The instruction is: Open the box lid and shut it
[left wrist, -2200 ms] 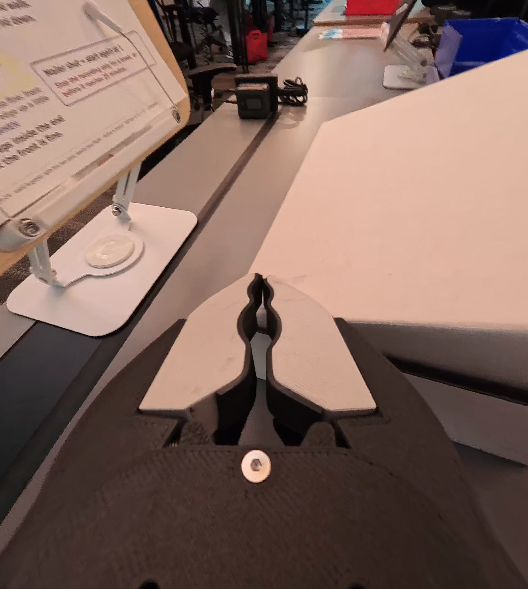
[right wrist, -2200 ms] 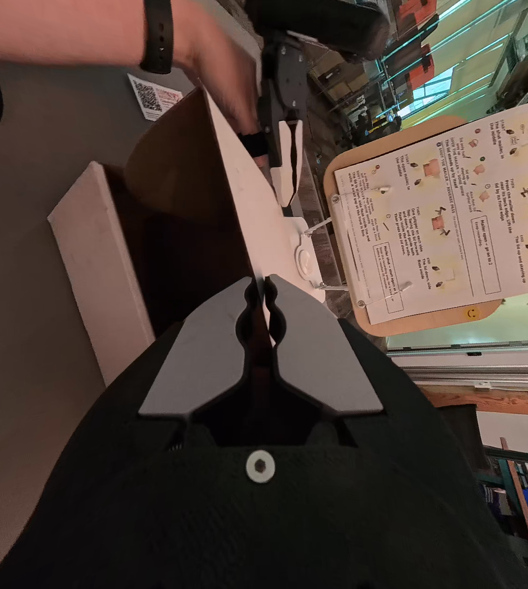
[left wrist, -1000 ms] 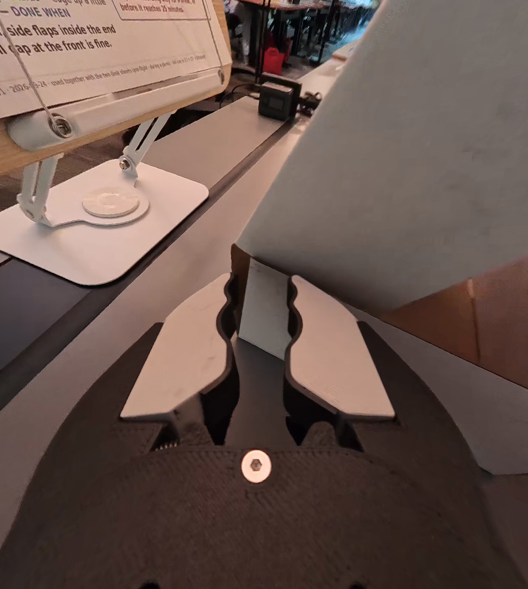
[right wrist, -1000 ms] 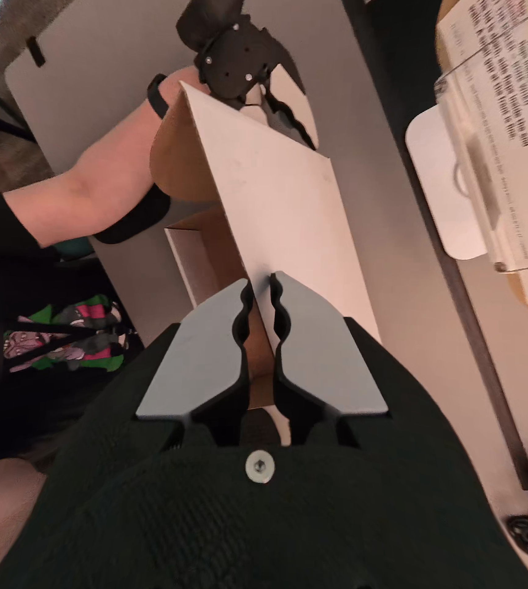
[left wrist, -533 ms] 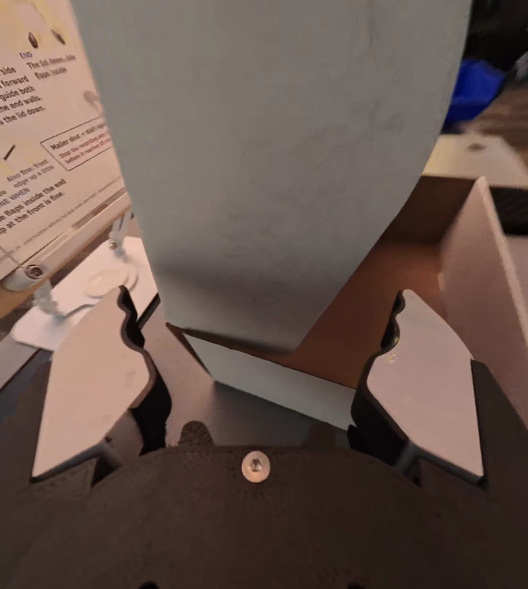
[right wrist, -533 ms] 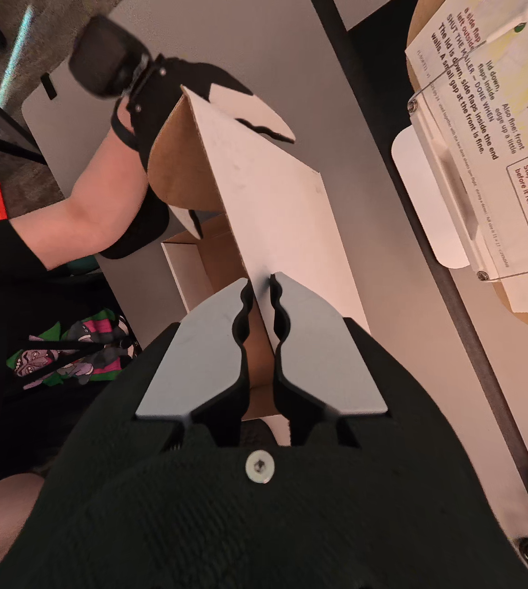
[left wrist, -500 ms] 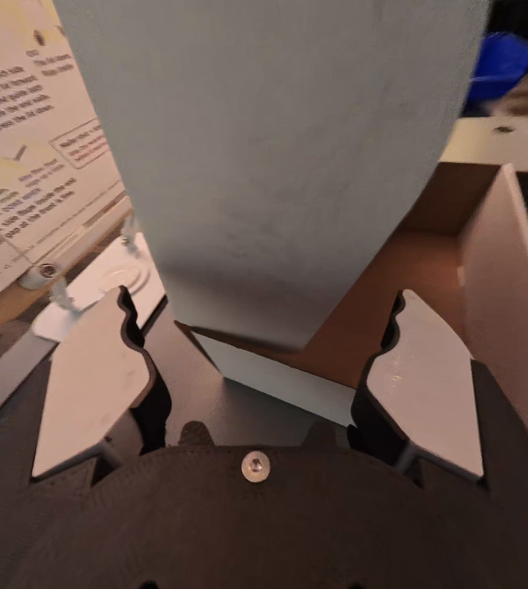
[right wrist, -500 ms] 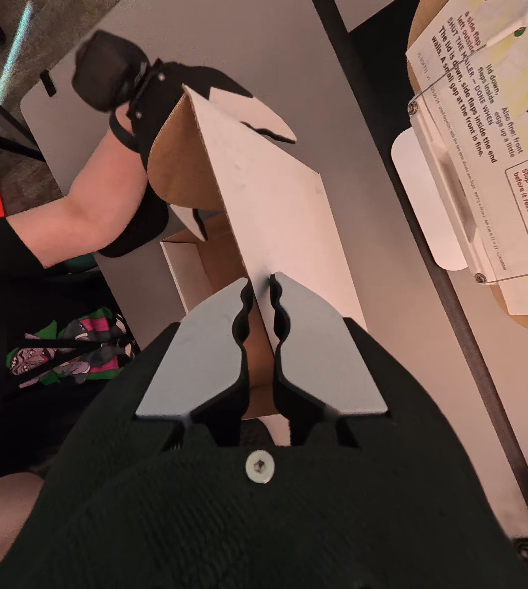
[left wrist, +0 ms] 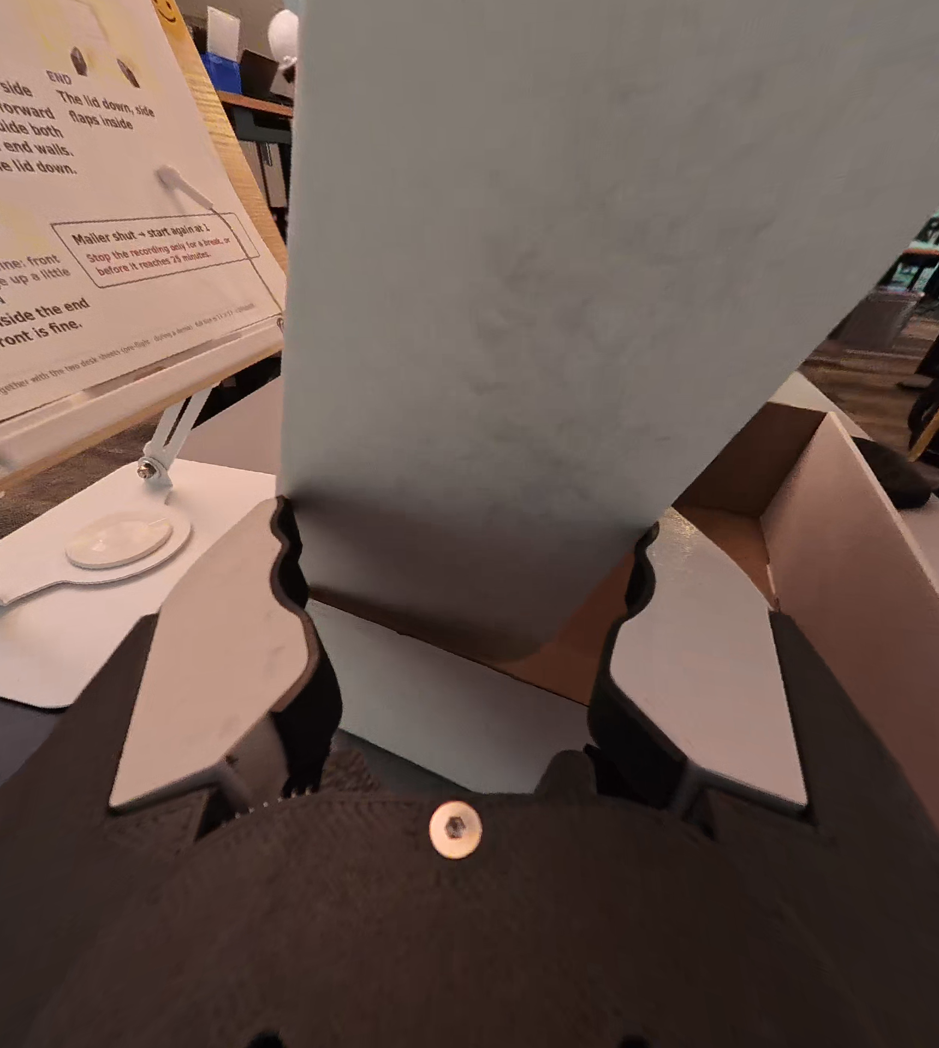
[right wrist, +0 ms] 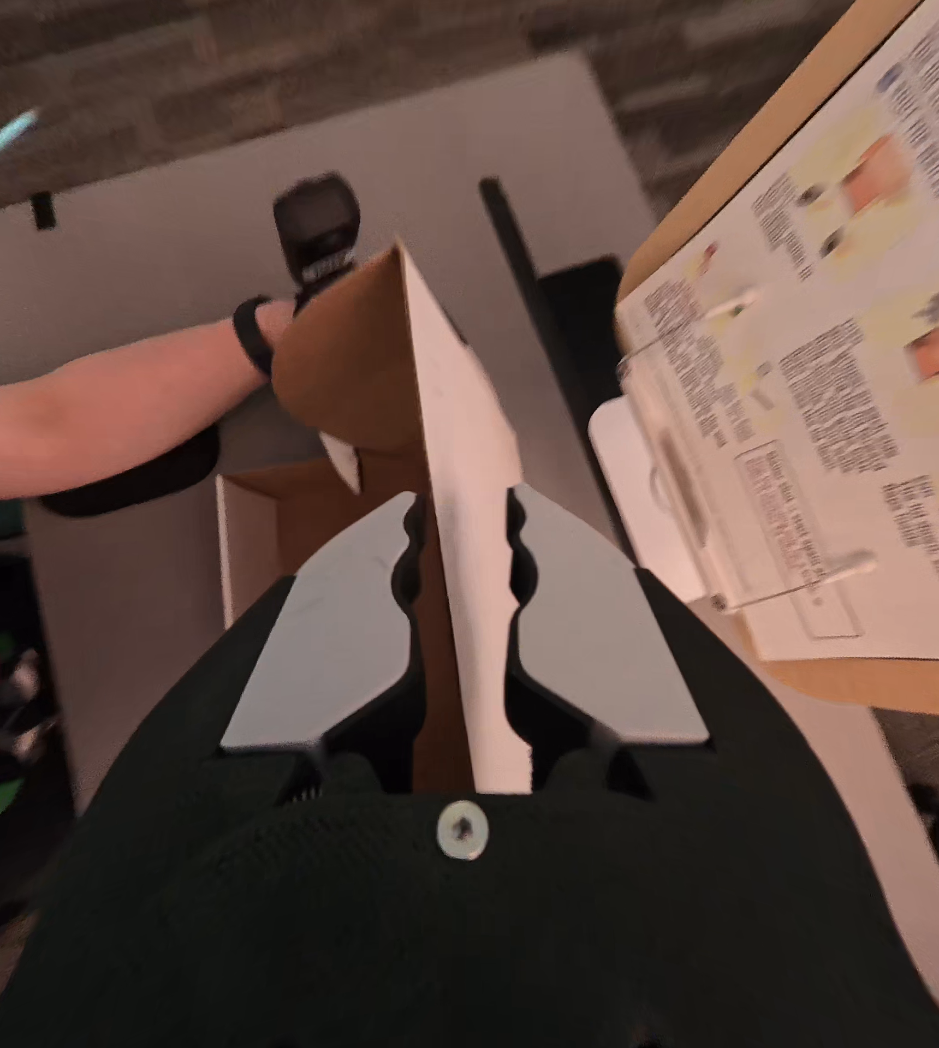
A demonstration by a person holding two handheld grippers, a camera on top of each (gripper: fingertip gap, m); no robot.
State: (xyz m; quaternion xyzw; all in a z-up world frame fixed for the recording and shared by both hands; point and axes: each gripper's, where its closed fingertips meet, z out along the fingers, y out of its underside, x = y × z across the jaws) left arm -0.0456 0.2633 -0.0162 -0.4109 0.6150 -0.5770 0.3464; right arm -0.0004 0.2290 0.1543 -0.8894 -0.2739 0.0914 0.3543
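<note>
- Left wrist view: since half a second ago my right gripper has let go of the lid, and my left gripper (left wrist: 467,561) has narrowed a little but is wide open, holding nothing. The lid (left wrist: 569,283) stands upright; its lower edge lies between my fingers, contact unclear. The box (left wrist: 853,595) is open on the grey counter (left wrist: 234,431). Opening looks done; shutting remains. A white document stand (left wrist: 59,641) sits left; desks fill the room behind.
- Right wrist view: my right gripper (right wrist: 462,530) is parted, straddling the lid's near edge (right wrist: 456,442) without clamping. Beyond the lid, my left forearm (right wrist: 115,408). Counter pale grey; floor dark.
</note>
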